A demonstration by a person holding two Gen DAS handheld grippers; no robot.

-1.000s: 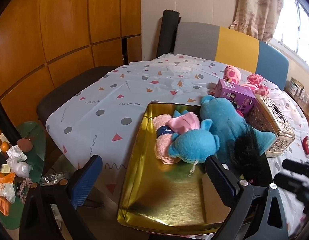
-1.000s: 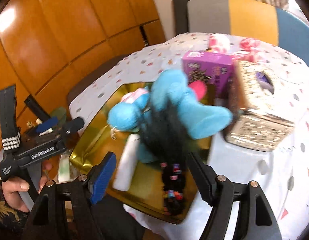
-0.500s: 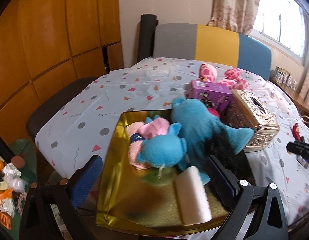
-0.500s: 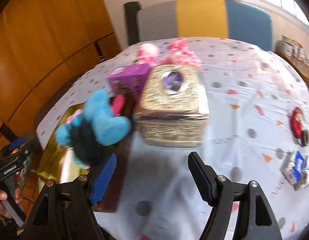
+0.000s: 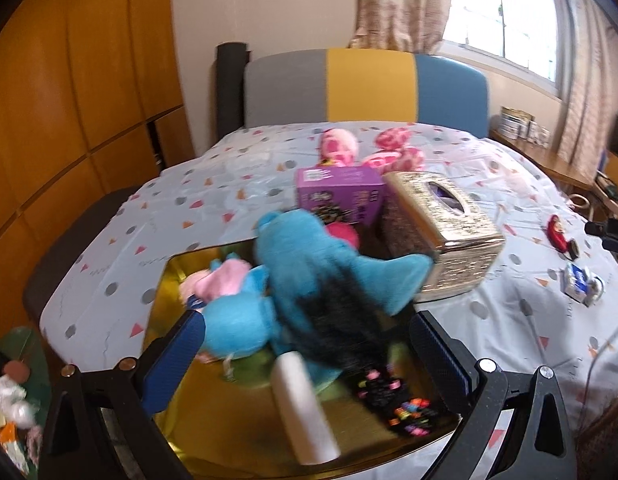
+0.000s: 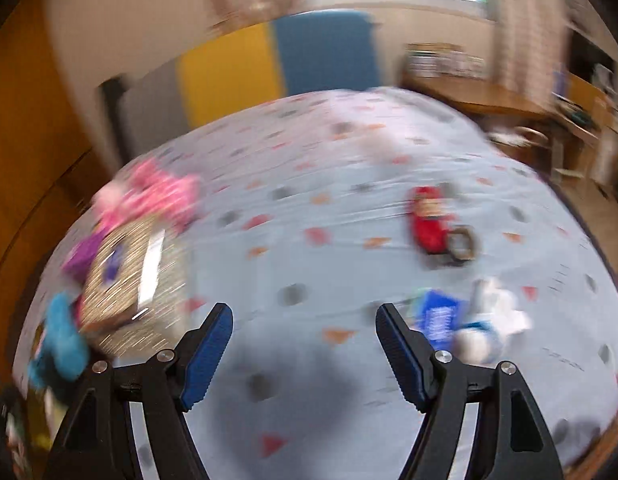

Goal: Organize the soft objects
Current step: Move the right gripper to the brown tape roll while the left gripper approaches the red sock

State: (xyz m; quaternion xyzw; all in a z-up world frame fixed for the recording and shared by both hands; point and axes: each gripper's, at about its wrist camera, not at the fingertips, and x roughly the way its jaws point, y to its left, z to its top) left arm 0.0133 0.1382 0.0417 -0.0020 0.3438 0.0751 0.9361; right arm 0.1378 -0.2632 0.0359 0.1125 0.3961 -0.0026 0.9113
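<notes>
I have both tools empty. My right gripper [image 6: 303,344] stands with its jaws wide apart over bare tablecloth [image 6: 349,168] at the bottom centre of its blurred view, nothing between the pads. My left gripper [image 5: 305,354] is also spread open at the bottom of its frame, hovering in front of the gold tray [image 5: 213,432]; the toys show between the fingers but, as far as I can tell, neither pad presses on them.

The tray holds the big blue plush [image 5: 309,264], a smaller blue plush [image 5: 233,328], a pink one [image 5: 225,282] and a white roll [image 5: 305,408]. Loose soft things remain outside it: the pink spotted plush [image 5: 337,146] at upper centre behind the purple box [image 5: 337,190], and a red toy [image 6: 427,220] at the right of the right view.

I judge these light, squashy and unbreakable. I would pinch deep across the body's bulk, not a limb, which would slip and let it dangle.
</notes>
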